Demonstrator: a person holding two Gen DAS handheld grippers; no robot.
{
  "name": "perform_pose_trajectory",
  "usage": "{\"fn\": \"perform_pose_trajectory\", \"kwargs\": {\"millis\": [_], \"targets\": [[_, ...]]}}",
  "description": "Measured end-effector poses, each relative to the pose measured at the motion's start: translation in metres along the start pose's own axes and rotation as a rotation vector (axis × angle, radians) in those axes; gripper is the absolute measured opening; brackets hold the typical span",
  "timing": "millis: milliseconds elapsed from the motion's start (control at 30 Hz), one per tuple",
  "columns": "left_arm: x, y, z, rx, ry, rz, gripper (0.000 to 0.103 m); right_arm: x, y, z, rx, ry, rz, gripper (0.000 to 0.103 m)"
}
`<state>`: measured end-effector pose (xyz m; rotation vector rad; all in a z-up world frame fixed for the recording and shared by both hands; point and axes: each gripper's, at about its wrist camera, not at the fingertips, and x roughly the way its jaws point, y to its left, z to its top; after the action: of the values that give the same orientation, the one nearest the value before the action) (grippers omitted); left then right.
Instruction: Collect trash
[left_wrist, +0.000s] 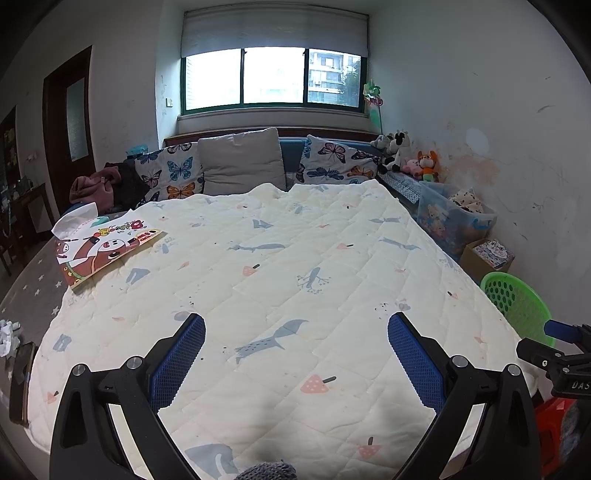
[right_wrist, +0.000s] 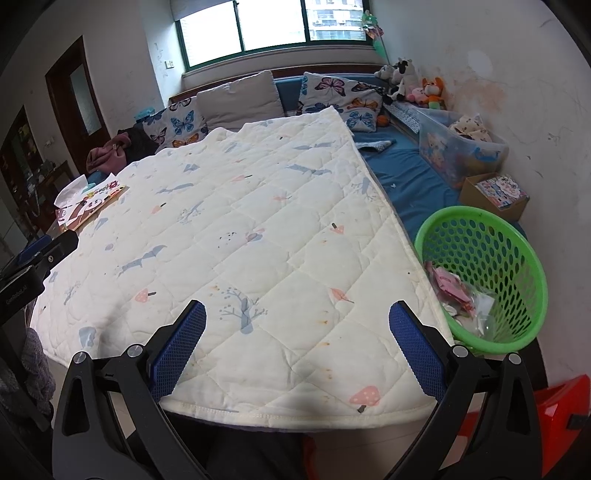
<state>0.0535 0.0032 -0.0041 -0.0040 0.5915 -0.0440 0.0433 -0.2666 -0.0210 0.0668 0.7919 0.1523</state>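
Observation:
A green perforated basket (right_wrist: 484, 280) stands at the right side of the quilt-covered surface (right_wrist: 258, 240), with pink and clear wrappers (right_wrist: 458, 295) lying in its bottom. In the left wrist view the basket (left_wrist: 517, 299) shows only partly at the right edge. My right gripper (right_wrist: 297, 317) is open above the quilt's near edge, with nothing between its blue pads. My left gripper (left_wrist: 295, 328) is open too, over the quilt (left_wrist: 277, 258), and holds nothing. A crumpled white paper (left_wrist: 7, 334) lies at the far left, beside the quilt.
A picture book (left_wrist: 107, 247) with a white sheet rests on the quilt's left part. Pillows (left_wrist: 236, 162) and a clothes pile (left_wrist: 107, 184) line the back. At the right sit plush toys (right_wrist: 413, 85), a clear bin (right_wrist: 458, 147), a cardboard box (right_wrist: 495, 195) and a red object (right_wrist: 554, 417). A phone (left_wrist: 22, 380) lies at the left.

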Motion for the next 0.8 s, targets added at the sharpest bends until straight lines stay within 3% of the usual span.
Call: {"fn": "perform_pose_trajectory", "kwargs": {"millis": [800], "targets": [[-0.0024,-0.0023,0.0002,0.005,-0.012,0.004,0.096,0.0038,0.0028,-0.0017,-0.005,0.006,0.015,0.099]]}}
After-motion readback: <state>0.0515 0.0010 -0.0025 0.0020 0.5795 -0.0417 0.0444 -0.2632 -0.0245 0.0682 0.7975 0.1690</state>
